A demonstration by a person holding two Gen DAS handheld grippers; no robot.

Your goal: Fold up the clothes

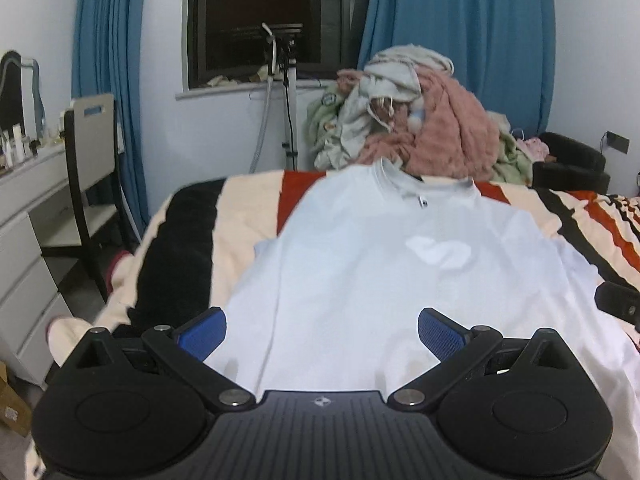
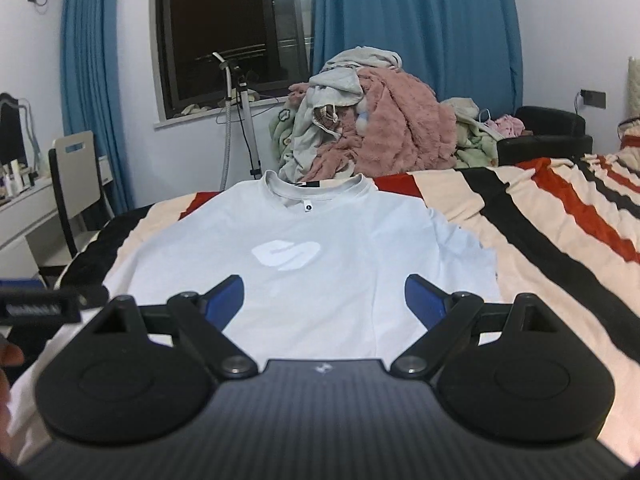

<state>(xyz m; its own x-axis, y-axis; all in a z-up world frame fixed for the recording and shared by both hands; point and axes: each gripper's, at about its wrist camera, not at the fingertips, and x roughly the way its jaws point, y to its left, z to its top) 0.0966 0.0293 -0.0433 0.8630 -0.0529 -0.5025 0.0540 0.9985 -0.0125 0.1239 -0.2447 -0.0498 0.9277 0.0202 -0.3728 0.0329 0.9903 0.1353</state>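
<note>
A pale blue T-shirt lies spread flat on the striped bed, collar at the far end, a white logo on its chest. It also shows in the right wrist view. My left gripper is open and empty, hovering over the shirt's lower left part. My right gripper is open and empty over the shirt's lower middle. The right gripper's edge shows in the left wrist view, and the left gripper shows at the left of the right wrist view.
A striped blanket in cream, black and red covers the bed. A heap of pink and grey clothes is piled behind the collar. A chair and white dresser stand at the left. A black seat stands at the far right.
</note>
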